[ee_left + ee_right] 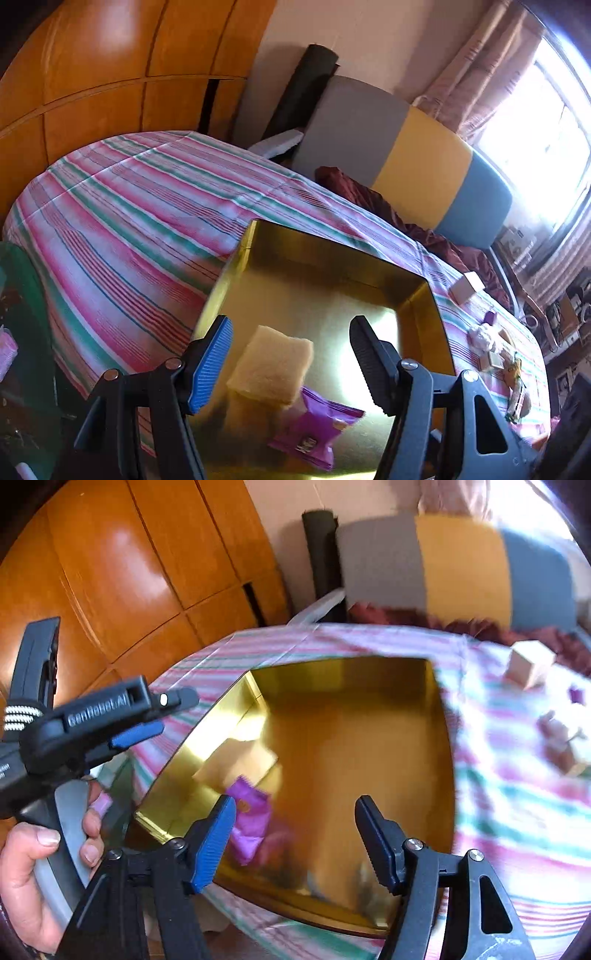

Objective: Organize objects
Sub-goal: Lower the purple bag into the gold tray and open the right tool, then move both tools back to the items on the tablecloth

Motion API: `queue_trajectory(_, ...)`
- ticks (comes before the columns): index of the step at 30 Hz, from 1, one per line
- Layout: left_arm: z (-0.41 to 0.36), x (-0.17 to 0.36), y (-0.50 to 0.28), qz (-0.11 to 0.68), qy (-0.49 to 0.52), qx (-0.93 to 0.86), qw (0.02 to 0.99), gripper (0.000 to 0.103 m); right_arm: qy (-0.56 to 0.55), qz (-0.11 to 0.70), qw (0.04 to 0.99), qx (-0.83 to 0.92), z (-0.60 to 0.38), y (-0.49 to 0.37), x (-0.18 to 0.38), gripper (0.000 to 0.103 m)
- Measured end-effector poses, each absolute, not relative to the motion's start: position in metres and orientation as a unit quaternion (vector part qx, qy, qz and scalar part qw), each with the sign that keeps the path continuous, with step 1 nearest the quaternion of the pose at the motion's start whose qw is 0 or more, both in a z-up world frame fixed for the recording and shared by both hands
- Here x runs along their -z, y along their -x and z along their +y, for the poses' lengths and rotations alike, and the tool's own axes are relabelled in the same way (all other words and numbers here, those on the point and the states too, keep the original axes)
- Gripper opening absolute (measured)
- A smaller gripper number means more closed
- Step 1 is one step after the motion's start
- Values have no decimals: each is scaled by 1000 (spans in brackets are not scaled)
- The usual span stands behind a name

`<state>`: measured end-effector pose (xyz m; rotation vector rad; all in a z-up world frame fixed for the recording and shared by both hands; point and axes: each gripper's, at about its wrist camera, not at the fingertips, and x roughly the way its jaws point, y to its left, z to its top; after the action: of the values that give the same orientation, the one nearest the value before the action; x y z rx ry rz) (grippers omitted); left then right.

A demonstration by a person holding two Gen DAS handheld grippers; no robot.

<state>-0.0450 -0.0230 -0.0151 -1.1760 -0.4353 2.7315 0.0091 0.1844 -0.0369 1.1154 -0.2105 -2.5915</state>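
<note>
- My left claw (291,363) is wide, holding nothing, over the shiny gold box (417,306).
- A yellow sponge (271,363) and purple packet (314,432) lie inside.
- My right claw (295,843) is wide too.

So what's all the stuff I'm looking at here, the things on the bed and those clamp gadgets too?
gold box: one, shiny gold inside, open, on the bed
sponge: one, pale yellow, inside the box
snack packet: one, purple, inside the box, partly under the sponge
striped bedsheet: one, pink, green and white, under the box
small box: one, pale, on the sheet right of the gold box
headboard: one, grey, yellow, blue
wardrobe: one, orange wood, behind
left gripper: open, empty, over the box
right gripper: open, empty
</note>
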Motion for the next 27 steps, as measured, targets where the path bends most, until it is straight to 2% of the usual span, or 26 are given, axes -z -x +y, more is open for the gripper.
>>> queue_trajectory(3, -11, 14, 41, -134, 391, -906, 87, 67, -378, -63, 138, 913, 200, -16, 22, 68)
queue_trajectory(8, 9, 13, 33, -118, 392, -906, 107, 67, -358, -92, 105, 923, 241, -28, 2, 73)
queue_trajectory(12, 27, 15, 28, -110, 400, -902, 123, 67, -355, -100, 64, 927, 272, -40, -7, 73)
queue_trajectory(17, 53, 14, 21, -93, 407, -898, 142, 67, -356, -115, 18, 927, 310, -49, -9, 73)
queue_trajectory(27, 118, -3, 3, -32, 401, -894, 197, 67, -354, -184, -6, 917, 372, -71, -1, 75)
